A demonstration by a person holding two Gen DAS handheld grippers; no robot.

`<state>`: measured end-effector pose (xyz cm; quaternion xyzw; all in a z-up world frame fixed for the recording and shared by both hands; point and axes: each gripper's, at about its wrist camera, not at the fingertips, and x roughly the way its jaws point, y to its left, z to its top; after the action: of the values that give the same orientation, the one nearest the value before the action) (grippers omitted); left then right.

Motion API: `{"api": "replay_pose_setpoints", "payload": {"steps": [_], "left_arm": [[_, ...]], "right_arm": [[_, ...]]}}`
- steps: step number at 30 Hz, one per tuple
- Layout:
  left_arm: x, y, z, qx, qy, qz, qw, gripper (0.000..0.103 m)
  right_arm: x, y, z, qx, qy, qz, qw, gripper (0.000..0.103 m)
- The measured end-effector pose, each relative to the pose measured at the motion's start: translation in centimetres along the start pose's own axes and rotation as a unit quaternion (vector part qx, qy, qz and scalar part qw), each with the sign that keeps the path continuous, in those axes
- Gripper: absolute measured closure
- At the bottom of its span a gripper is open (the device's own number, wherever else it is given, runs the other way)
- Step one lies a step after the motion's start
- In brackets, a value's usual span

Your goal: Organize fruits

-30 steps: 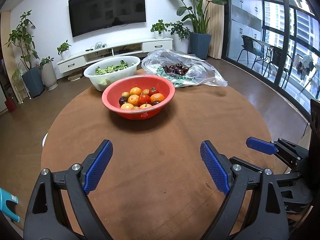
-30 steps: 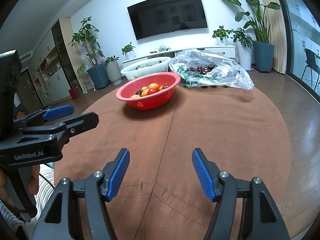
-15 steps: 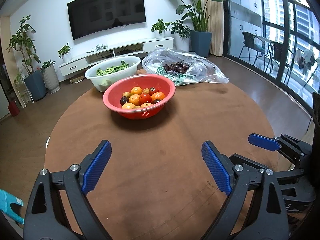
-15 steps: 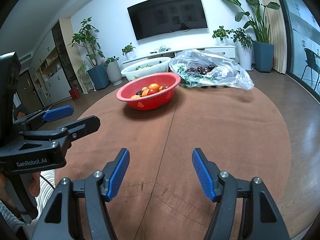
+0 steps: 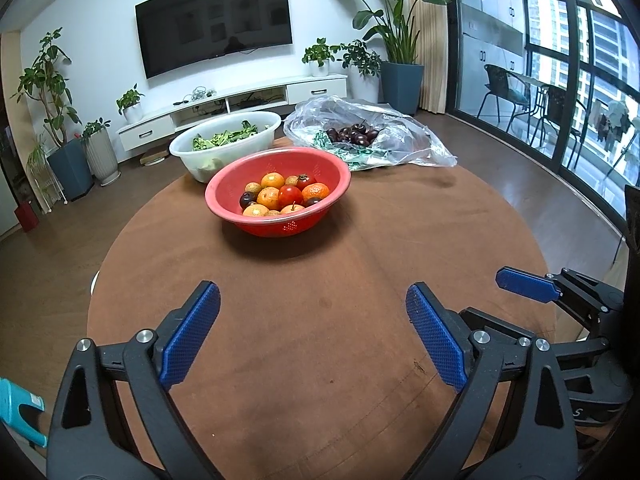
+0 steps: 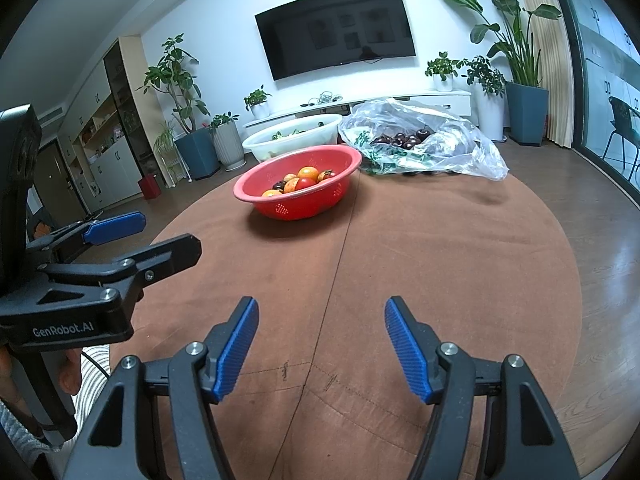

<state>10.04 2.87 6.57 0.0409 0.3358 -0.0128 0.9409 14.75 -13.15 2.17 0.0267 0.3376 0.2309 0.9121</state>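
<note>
table: round, brown cloth top (image 5: 320, 280), seams and a few small dark marks near the front edge, bare in front of both grippers
red bowl: (image 5: 336, 168) on the table's far half, perforated; holds fruit (image 5: 280, 196), orange, red and dark pieces mixed
white bowl: (image 5: 192, 156) just behind the red bowl, left; leafy greens inside
bag: clear plastic (image 5: 404, 136), far right of table, beside the red bowl; dark cherries (image 5: 352, 134) piled in it
left gripper: (image 5: 312, 332) jaws wide, nothing between them, over bare cloth, well short of the red bowl
right gripper: (image 6: 320, 344) jaws partly apart, empty, over bare cloth near the front edge; just right of the left gripper
hand: (image 6: 68, 372) fingers wrapped on the left gripper's handle, striped sleeve below
floor: dark wood, glossy
wall: white, black TV (image 5: 214, 22) mounted, screen off
TV unit: low, white (image 5: 240, 100), cables and small pots on top
plants: several potted, tall one (image 5: 396, 32) in the right corner, more at left
windows: floor-to-ceiling glass (image 5: 560, 80) on the right, chairs and table beyond
shelving: wood cabinet (image 6: 104, 132) at far left
</note>
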Motion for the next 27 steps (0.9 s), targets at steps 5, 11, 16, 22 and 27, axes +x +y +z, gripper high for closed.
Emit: {"api": "replay_pose_setpoints", "payload": {"steps": [5,11,16,22,27], "left_arm": [[0.06,-0.03,-0.04,0.000,0.000,0.000,1.0000,0.008],[0.09,-0.08,-0.12,0.000,0.000,0.002,1.0000,0.008],[0.08,-0.05,-0.11,0.000,0.000,0.001,1.0000,0.008],[0.09,-0.01,-0.11,0.000,0.001,0.001,1.0000,0.008],[0.10,0.06,-0.10,-0.002,0.001,-0.001,1.0000,0.008]], "right_arm": [[0.06,0.04,0.01,-0.001,0.000,0.000,1.000,0.034],[-0.04,0.05,0.03,-0.001,0.000,0.000,1.000,0.034],[0.00,0.08,0.03,-0.001,0.000,0.000,1.000,0.034],[0.02,0.07,0.02,-0.001,0.000,0.000,1.000,0.034],[0.03,0.08,0.02,-0.001,0.000,0.000,1.000,0.034]]}}
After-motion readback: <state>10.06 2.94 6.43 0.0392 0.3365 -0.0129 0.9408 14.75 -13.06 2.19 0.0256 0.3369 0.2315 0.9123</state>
